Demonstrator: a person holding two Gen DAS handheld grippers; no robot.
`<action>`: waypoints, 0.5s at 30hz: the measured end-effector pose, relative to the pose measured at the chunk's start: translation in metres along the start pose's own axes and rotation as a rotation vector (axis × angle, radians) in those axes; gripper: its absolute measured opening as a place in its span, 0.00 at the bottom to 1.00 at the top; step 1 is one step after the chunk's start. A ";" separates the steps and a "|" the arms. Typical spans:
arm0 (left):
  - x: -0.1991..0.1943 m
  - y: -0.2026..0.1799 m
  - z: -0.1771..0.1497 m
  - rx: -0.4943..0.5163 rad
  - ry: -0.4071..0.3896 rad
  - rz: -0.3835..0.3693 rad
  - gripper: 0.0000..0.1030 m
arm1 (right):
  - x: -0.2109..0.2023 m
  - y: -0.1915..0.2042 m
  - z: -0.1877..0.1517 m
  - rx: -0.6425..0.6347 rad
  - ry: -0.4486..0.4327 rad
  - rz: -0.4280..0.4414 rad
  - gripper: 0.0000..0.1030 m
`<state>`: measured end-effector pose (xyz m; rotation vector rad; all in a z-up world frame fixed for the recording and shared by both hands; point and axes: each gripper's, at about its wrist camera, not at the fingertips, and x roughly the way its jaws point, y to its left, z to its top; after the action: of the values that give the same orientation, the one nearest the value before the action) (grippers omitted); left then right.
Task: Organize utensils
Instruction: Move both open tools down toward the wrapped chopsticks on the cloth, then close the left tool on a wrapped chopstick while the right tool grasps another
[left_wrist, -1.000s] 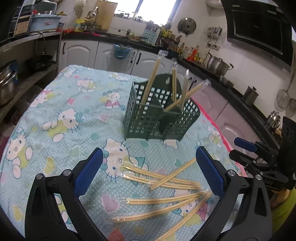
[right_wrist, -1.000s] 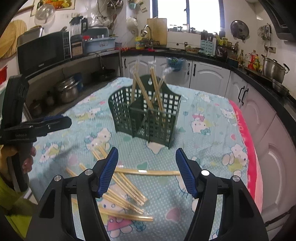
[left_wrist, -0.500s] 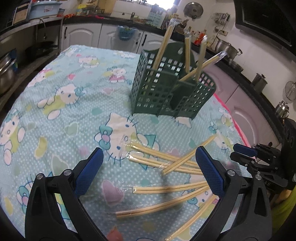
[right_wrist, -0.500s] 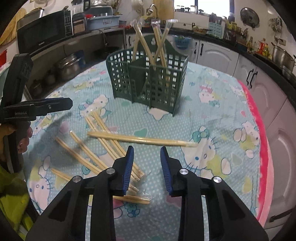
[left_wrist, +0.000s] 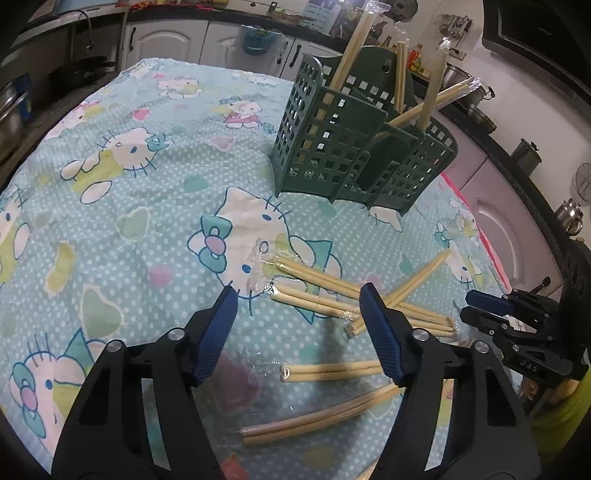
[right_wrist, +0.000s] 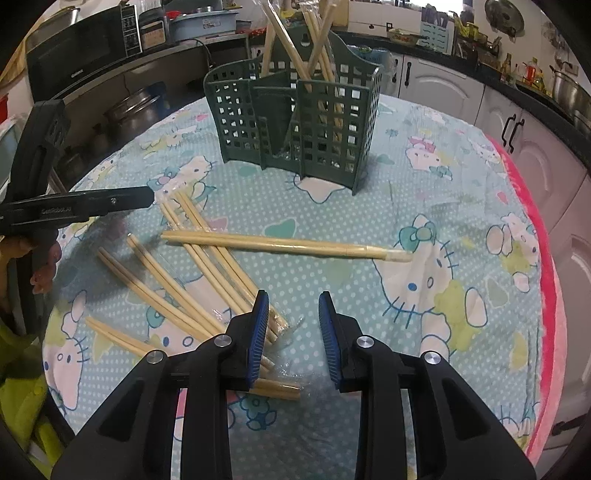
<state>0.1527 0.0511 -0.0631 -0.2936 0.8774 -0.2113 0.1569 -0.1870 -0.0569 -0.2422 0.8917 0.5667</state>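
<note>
A dark green slotted caddy (left_wrist: 362, 147) (right_wrist: 303, 122) stands upright on the cartoon-cat cloth, with several wrapped chopstick pairs leaning in it. More wrapped chopstick pairs (left_wrist: 325, 295) (right_wrist: 207, 266) lie scattered in front of it, and one long pair (right_wrist: 288, 245) lies crosswise. My left gripper (left_wrist: 298, 299) hangs low over the pile with its jaws closing. A wrapped pair lies between them, and the pads do not touch it. My right gripper (right_wrist: 292, 299) is narrowly open just above the cloth. Chopstick ends and loose wrapper lie beside its left finger (right_wrist: 258, 325), ungripped.
The table's pink edge (right_wrist: 546, 295) runs along the right. A person's hand (right_wrist: 40, 266) holds the left gripper's handle. Behind are a microwave (right_wrist: 81, 48), pots and white cabinets (left_wrist: 166, 40).
Both grippers have sunk toward the scattered chopsticks. The left jaws have narrowed from wide open. The right jaws narrowed early and have kept the same small gap since.
</note>
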 end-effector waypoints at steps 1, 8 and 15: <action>0.002 0.001 0.001 0.000 0.001 0.000 0.57 | 0.001 0.000 0.000 0.001 0.002 0.001 0.26; 0.016 0.011 0.007 -0.031 0.027 -0.002 0.43 | 0.006 0.002 -0.001 -0.008 0.017 0.016 0.26; 0.024 0.020 0.010 -0.034 0.040 0.008 0.11 | 0.014 0.010 0.001 -0.043 0.034 0.034 0.26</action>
<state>0.1771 0.0647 -0.0816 -0.3181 0.9225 -0.1961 0.1589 -0.1730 -0.0669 -0.2766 0.9189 0.6156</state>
